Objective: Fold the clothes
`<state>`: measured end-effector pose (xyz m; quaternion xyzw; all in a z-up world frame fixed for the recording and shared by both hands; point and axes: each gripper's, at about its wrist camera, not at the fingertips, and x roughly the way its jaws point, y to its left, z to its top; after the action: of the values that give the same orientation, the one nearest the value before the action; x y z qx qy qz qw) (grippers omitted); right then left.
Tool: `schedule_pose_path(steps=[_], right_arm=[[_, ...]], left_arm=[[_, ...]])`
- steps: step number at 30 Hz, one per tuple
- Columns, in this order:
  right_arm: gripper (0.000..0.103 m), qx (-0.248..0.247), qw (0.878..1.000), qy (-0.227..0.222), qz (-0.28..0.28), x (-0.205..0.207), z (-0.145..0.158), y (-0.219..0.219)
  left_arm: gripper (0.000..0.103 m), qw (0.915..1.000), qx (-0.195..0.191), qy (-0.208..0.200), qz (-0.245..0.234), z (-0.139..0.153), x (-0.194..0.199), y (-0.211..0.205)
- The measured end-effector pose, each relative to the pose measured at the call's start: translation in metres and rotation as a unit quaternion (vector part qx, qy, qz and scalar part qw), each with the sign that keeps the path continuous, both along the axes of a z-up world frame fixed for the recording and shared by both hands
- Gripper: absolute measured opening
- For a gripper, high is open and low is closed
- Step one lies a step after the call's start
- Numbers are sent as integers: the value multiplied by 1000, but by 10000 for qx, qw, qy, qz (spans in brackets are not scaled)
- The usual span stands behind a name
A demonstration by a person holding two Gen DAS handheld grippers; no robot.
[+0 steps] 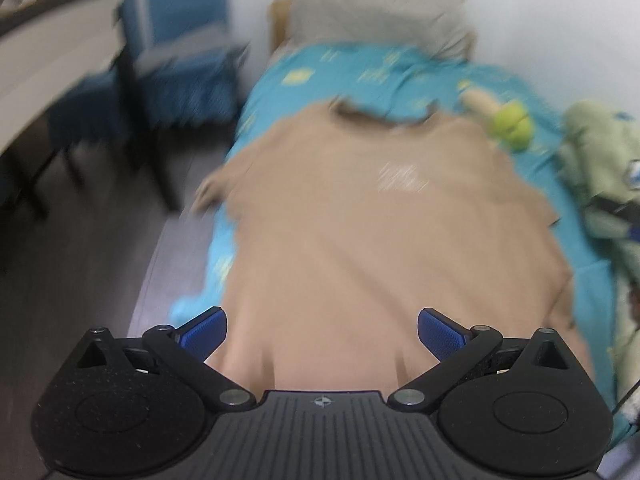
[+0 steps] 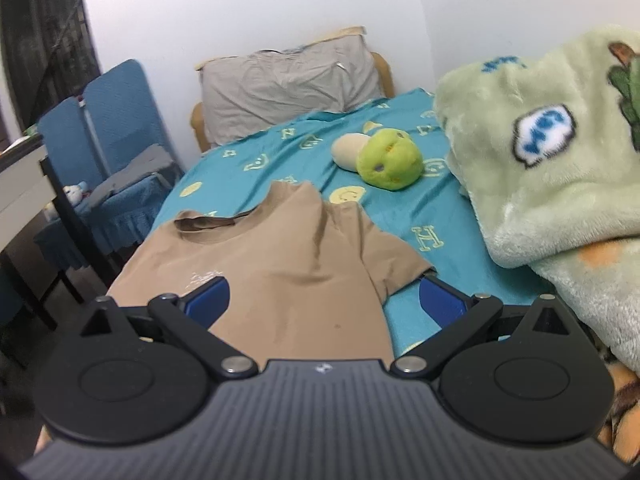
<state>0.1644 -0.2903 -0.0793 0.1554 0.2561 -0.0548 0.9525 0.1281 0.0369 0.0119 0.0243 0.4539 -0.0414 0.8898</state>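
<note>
While both hand-held grippers gape, soft tan T-shirt (image 2: pixel 280 256) lies flat.

Soft, even indoor light, no hard shadows. Left wrist view is smeared with motion blur; right wrist view is sharper. Both bend and darken at the corners.

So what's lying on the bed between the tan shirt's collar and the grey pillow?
Only bare teal bedsheet between the tan shirt and grey pillow, clearest in the right wrist view.
</note>
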Motion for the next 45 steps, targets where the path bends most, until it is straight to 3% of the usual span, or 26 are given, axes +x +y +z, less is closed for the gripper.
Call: schedule_pose_path(steps=[7,11,15,17,22,24,26,28,30,31,32,35,38,42,45], right_arm=[[103,707,9973,5,-205,0,-6,-29],[102,1279,9910,-18,-400,4,-16,-51],[97,2063,9761,38,-680,17,-40,-72],[82,2435,9660,126,-856,28,-56,-81],[81,2943,9436,464,-1442,66,-104,-99],[79,3191,9323,456,-1637,78,-123,-105],[72,3286,9295,305,-1647,91,-134,-107],[65,3123,9385,208,-1458,108,-136,-105],[58,2866,9493,197,-1281,125,-138,-100],[47,2668,9559,201,-1207,130,-137,-96],[29,2478,9619,205,-1138,135,-136,-93],[8,2132,9711,209,-1053,141,-129,-88],[7,1806,9765,-176,-1167,136,-106,-90],[7,821,9860,-881,-1150,124,-63,-81],[7,625,9894,-900,-948,116,-60,-73]], left_arm=[[100,9990,-62,-378,241,11,-11,7],[103,9928,-738,-872,348,22,1,-26],[103,9830,-1301,-1252,341,-5,16,-52],[103,9835,-1280,-1262,225,-25,20,-59],[103,9872,-954,-1235,327,-67,32,-48],[103,9842,-1281,-1075,585,-78,41,-33],[103,9781,-1693,-906,806,-86,51,-20],[103,9725,-1965,-848,922,-93,59,-15],[103,9739,-1896,-915,843,-97,62,-17],[103,9753,-1830,-956,791,-99,63,-18],[103,9765,-1764,-996,739,-102,64,-19],[103,9776,-1725,-1017,653,-106,67,-22],[103,9778,-1731,-1013,600,-110,69,-24],[103,9777,-1738,-984,647,-111,69,-20],[103,9780,-1738,-940,665,-112,68,-19]])
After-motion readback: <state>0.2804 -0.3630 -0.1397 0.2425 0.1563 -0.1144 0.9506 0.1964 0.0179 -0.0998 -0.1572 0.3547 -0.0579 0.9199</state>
